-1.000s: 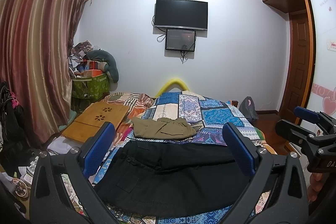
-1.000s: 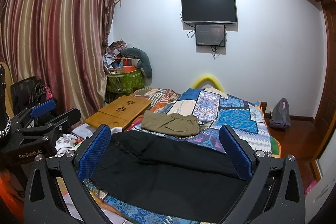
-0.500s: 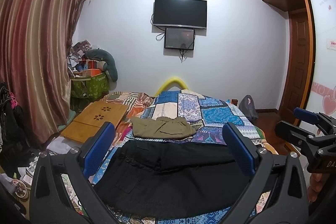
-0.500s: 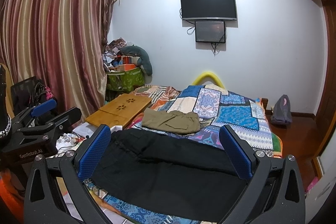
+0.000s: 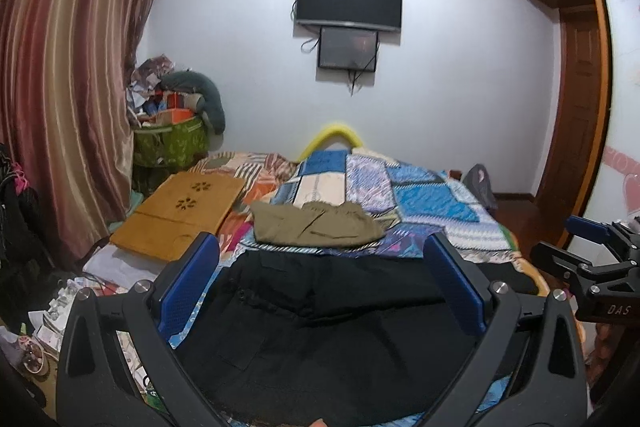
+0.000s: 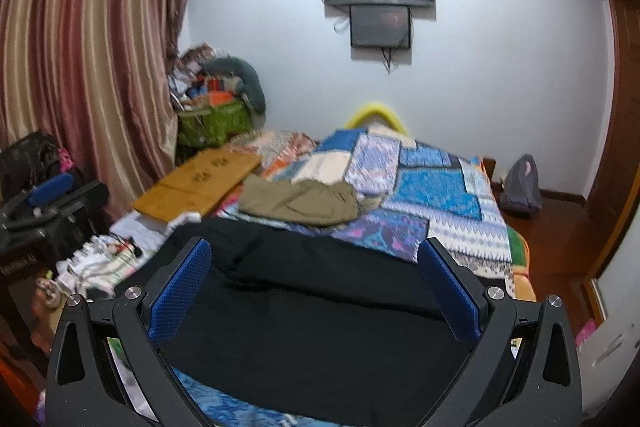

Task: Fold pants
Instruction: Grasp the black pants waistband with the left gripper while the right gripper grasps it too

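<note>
Black pants (image 5: pixel 328 327) lie spread flat across the near end of the bed; they also fill the near part of the right wrist view (image 6: pixel 320 315). My left gripper (image 5: pixel 320 255) is open and empty, held above the pants. My right gripper (image 6: pixel 316 259) is open and empty above the same pants. A folded olive-green pair (image 5: pixel 312 225) lies further up the bed, also in the right wrist view (image 6: pixel 298 203). The right gripper shows at the right edge of the left wrist view (image 5: pixel 592 255), and the left gripper at the left edge of the right wrist view (image 6: pixel 44 199).
A patchwork quilt (image 5: pixel 420 199) covers the bed. A wooden lap desk (image 5: pixel 180 215) lies at the bed's left side. Clutter (image 5: pixel 80 299) lies on the floor at left, beside a striped curtain (image 5: pixel 60 87). A green basket (image 5: pixel 172 143) stands in the corner. A grey bag (image 6: pixel 520 187) sits on the floor at right.
Both grippers have shifted slightly, so the views tilt down a little toward the pants. The right wrist view is now blurred. The jaws stay open and the pants have not moved.
</note>
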Tool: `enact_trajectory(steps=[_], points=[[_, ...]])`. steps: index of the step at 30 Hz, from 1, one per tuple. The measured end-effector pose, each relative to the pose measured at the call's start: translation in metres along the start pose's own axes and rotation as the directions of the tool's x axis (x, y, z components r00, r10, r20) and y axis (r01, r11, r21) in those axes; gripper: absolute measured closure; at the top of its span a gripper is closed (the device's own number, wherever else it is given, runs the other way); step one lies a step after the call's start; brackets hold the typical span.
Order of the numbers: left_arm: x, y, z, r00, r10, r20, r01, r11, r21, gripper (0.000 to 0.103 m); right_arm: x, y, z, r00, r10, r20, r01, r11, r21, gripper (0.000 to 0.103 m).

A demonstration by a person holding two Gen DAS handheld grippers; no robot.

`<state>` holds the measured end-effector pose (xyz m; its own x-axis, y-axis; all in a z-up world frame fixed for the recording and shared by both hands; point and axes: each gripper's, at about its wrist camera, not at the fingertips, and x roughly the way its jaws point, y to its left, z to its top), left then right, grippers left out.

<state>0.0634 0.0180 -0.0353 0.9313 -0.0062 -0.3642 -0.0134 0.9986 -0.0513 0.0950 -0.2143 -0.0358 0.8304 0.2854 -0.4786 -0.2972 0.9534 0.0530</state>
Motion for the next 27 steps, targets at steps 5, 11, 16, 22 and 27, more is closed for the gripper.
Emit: enact_trajectory(steps=[5,11,16,22,27], points=[[0.051,0.018,-0.008,0.996,0.050,-0.072,-0.049,0.999,0.020,0.000,0.039,-0.027,-0.015,0.994,-0.030,-0.103,0.033,0.999,0.023,0.000],[0.115,0.053,-0.012,0.981,0.102,-0.164,-0.099,0.995,0.030,0.000,0.087,-0.064,-0.023,0.972,-0.076,-0.222,0.079,0.997,0.007,0.000],[0.169,0.085,-0.006,0.960,0.151,-0.234,-0.137,0.988,0.075,0.000,0.123,-0.100,-0.022,0.950,-0.095,-0.297,0.102,0.995,0.011,0.001],[0.240,0.119,-0.012,0.912,0.130,-0.388,-0.130,0.991,0.027,0.012,0.160,-0.133,-0.016,0.928,-0.110,-0.355,0.127,0.992,0.026,0.000],[0.294,0.133,-0.034,0.855,0.107,-0.507,-0.128,0.992,-0.007,0.014,0.192,-0.145,-0.017,0.918,-0.083,-0.388,0.101,0.995,0.026,0.000]])
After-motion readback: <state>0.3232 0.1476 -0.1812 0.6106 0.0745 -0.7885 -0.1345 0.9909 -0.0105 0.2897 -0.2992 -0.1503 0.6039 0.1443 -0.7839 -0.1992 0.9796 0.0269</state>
